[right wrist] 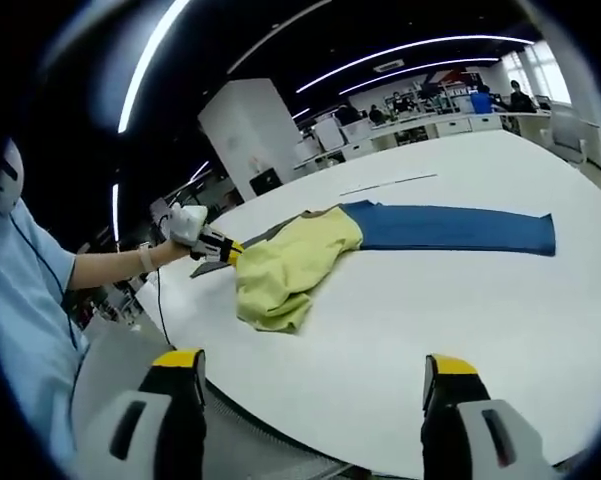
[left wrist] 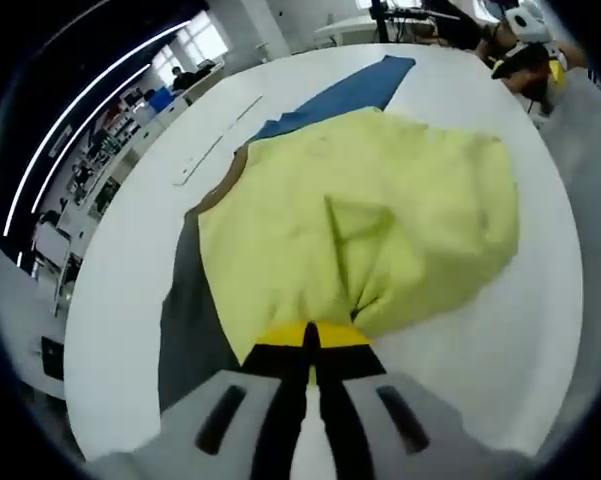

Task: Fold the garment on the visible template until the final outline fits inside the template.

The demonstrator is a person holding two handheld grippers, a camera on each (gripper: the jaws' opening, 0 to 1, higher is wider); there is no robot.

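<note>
Left gripper (left wrist: 310, 345) clamped tight on edge of crumpled pale yellow fabric garment (left wrist: 370, 220), bunched over long blue strip template (right wrist: 450, 228) on white round table (right wrist: 460, 330). Right gripper (right wrist: 315, 385) held wide apart, empty, well back near table edge. Risk: one-sided pull drags whole heap off template, folds wad instead of flattening

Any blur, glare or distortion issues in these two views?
Left gripper view: heavy fisheye bend on the white table, yellow garment sharp, left claw soft at bottom, windows blown out. Right gripper view: ceiling strip lights streak, room dim, right claw slightly soft, blue template clear.
</note>
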